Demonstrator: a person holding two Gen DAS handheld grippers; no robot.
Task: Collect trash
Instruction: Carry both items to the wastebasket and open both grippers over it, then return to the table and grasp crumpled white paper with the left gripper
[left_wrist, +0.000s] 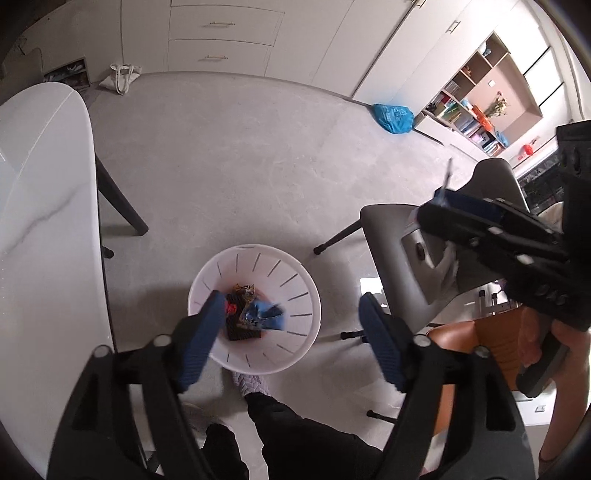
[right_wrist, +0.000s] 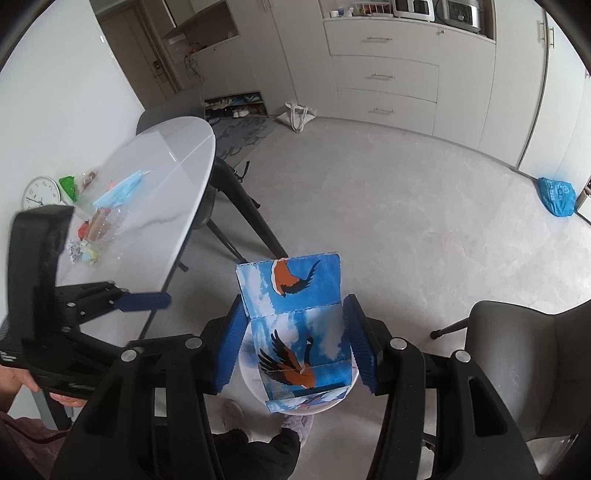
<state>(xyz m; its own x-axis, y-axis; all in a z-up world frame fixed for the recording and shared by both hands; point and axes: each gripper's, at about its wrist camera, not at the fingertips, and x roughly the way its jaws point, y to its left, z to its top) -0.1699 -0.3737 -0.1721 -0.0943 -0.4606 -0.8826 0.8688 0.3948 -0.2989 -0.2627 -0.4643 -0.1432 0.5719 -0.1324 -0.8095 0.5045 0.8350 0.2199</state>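
Note:
A white slotted trash bin stands on the floor and holds several wrappers, among them a blue one. My left gripper is open and empty above the bin. My right gripper is shut on a flattened blue carton printed with birds and holds it over the bin rim. The right gripper also shows at the right of the left wrist view. More trash lies on the white table: a blue face mask, clear plastic and crumpled paper.
A grey chair stands right of the bin, an orange seat beside it. Black table legs stand near the bin. A blue plastic bag and a canvas tote lie by the cabinets. My feet are below the bin.

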